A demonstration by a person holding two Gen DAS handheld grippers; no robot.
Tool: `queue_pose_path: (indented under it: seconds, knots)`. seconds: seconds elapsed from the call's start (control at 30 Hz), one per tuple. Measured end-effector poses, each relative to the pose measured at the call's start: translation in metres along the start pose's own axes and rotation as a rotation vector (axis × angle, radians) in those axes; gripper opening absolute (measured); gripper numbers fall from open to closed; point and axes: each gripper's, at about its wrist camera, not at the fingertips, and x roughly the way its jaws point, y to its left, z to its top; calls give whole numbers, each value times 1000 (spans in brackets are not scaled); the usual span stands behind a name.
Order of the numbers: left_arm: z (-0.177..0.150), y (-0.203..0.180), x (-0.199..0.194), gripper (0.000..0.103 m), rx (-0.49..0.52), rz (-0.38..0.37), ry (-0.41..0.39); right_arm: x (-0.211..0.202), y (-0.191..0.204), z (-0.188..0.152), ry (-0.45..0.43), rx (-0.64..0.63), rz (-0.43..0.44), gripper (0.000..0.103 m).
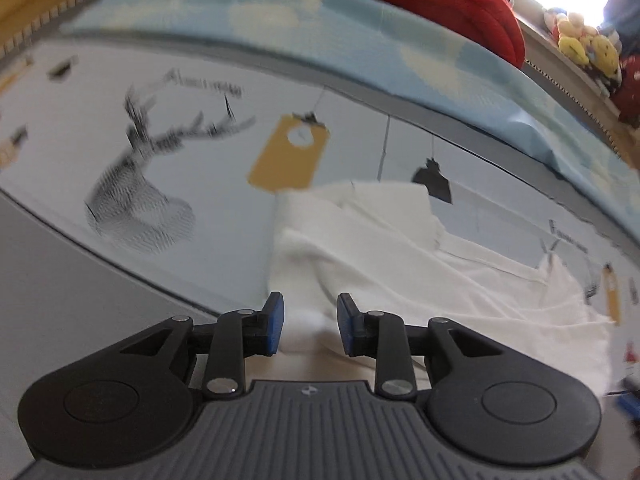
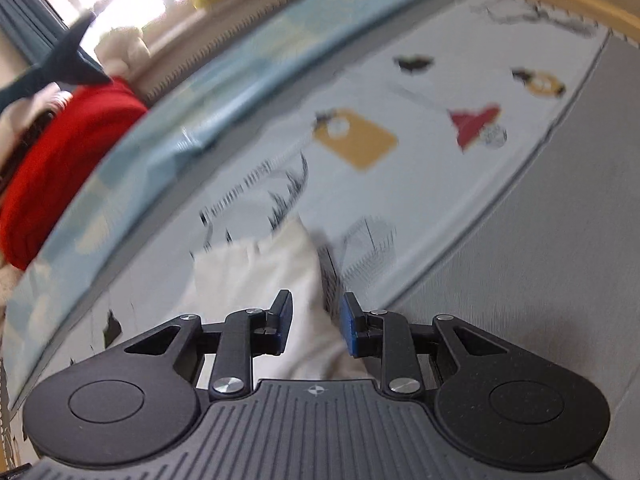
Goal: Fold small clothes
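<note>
A small white garment (image 1: 400,248) lies rumpled on a pale printed bed sheet (image 1: 200,160), with folds running toward the right. My left gripper (image 1: 311,322) hovers over its near left part. The blue pads stand apart and only cloth shows through the gap, with nothing pinched. In the blurred right wrist view the same white garment (image 2: 256,276) reaches under my right gripper (image 2: 316,324). Those pads are also apart. The cloth's right edge passes close to the right pad, without a visible pinch.
A light blue cloud-pattern blanket (image 1: 360,40) lies along the far side of the sheet, with a red blanket (image 1: 440,0) heaped behind it. Plush toys (image 1: 584,44) sit on a ledge at far right. A plain grey band (image 2: 540,240) borders the sheet (image 2: 440,200).
</note>
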Motion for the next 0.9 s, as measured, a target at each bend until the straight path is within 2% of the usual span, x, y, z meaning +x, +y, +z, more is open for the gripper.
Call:
queue_pose_path:
  seconds: [0.13,0.27,0.37,0.57,0.63,0.67,0.73,0.77,0.8,0.87,0.9]
  knots:
    - [1,10,1,32,-54,-33,26,7,-13,-7,59,102,-24,28]
    - [2,23,7,32,-120,-24,53,15,-15,-15,111,140,-5,28]
    - [2,28,14,32,-137,-27,73,18,-14,-17,128,144,-4,21]
    - [-2,21,25,32,-109,-45,104,23,-19,-17,151,166,-26,19]
    - [-2,16,26,27,-82,-39,100,25,-20,-17,157,164,-28,19]
    - [-2,13,26,17,-57,-33,91,26,-20,-18,159,160,-28,19]
    - [1,7,21,5,-14,-43,62,28,-20,-18,161,153,-24,11]
    - [2,4,13,3,3,-56,32,28,-20,-18,157,152,-22,4]
    - [5,1,5,3,19,-71,-8,25,-22,-17,135,170,-17,1]
    - [12,-3,-17,3,46,-104,-101,11,-31,-11,35,258,31,0]
    - [15,-3,-26,3,55,-121,-138,-1,-35,-6,-47,294,54,0]
